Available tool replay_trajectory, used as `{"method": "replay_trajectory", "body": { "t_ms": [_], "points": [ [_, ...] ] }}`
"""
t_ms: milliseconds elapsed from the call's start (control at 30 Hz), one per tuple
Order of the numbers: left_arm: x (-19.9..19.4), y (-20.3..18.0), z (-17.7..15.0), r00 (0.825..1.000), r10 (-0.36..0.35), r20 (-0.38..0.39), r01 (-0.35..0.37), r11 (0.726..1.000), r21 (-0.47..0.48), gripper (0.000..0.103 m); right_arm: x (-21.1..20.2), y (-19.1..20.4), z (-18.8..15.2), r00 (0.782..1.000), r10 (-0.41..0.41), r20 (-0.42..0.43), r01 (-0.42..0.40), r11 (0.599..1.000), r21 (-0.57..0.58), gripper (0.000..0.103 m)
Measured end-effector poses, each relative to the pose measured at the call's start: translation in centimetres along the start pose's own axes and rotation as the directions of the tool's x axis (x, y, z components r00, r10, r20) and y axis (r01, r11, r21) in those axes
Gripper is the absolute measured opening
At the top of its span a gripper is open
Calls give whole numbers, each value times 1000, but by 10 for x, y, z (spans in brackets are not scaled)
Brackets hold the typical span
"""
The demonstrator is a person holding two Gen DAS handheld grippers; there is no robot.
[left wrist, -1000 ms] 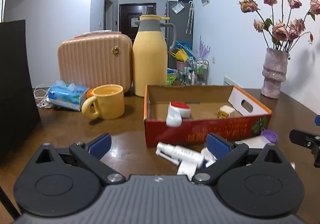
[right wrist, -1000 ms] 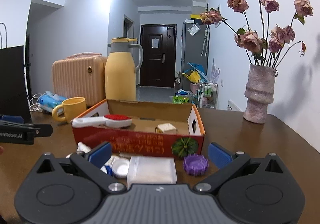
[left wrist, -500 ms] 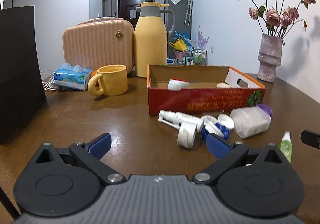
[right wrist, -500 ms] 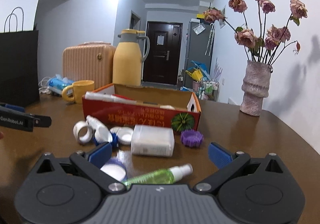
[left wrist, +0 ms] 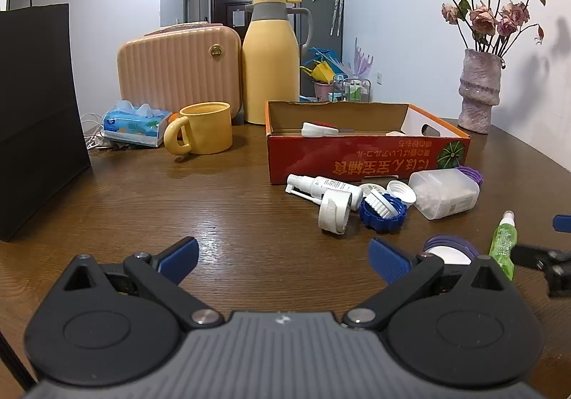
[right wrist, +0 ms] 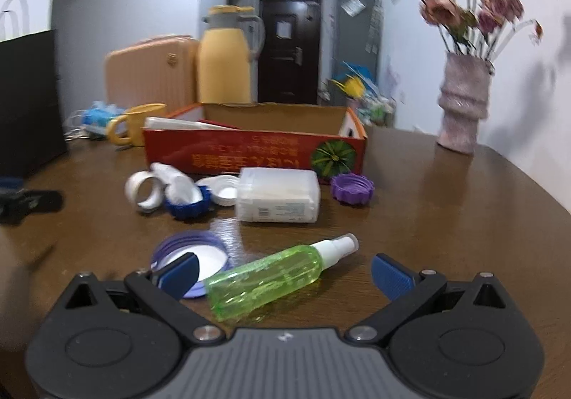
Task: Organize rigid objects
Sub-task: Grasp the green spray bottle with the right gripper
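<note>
An orange cardboard box (left wrist: 367,158) (right wrist: 249,156) stands mid-table with a red-and-white brush (left wrist: 319,129) inside. In front of it lie a white spray bottle (left wrist: 321,185), a white ring (right wrist: 144,191), a blue cap (left wrist: 383,215) (right wrist: 187,208), a clear plastic box (left wrist: 444,194) (right wrist: 278,195), a purple cap (right wrist: 352,187), a purple lid (right wrist: 189,252) and a green spray bottle (right wrist: 271,276) (left wrist: 504,242). My left gripper (left wrist: 282,258) is open over bare wood. My right gripper (right wrist: 283,272) is open, and the green bottle lies between its fingers.
A black paper bag (left wrist: 35,113) stands at the left. A peach case (left wrist: 178,67), a yellow jug (left wrist: 271,60), a yellow mug (left wrist: 203,128) and a tissue pack (left wrist: 134,122) sit behind. A vase of dried roses (left wrist: 480,92) is at the right.
Both grippers have pulled back from the box and dropped lower. The green bottle and purple lid have come into the right wrist view, now between its fingers.
</note>
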State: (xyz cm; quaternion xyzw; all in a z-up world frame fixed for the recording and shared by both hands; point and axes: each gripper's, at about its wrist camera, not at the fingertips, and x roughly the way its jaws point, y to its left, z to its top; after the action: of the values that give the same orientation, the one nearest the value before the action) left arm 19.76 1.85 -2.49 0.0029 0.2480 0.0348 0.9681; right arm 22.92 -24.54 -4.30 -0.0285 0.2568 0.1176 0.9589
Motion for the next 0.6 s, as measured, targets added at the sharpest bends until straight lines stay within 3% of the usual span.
{"method": "replay_trajectory", "body": {
  "t_ms": [133,267,433,467,600],
  "points": [
    [1,3,-1,1000,5,-5,-5,1000,-1,103,19,-3,6,997,-62,-55,65,997,51,97],
    [5,9,-2,1000,10,-13,-10,1000,-14,103,29,-6,5,994,-66,-89,72,995,67,92],
    [9,11,-3,1000,3,-24,-3,1000,-26,103,39,-4,-3,986,-71,-151,76,997,30,65],
    [9,11,-3,1000,0,-24,0,1000,-26,103,40,-6,-4,987,-65,-148,71,997,35,64],
    [12,10,-4,1000,0,-31,-1,1000,-25,103,37,-17,-7,989,-53,-140,62,996,61,41]
  ]
}}
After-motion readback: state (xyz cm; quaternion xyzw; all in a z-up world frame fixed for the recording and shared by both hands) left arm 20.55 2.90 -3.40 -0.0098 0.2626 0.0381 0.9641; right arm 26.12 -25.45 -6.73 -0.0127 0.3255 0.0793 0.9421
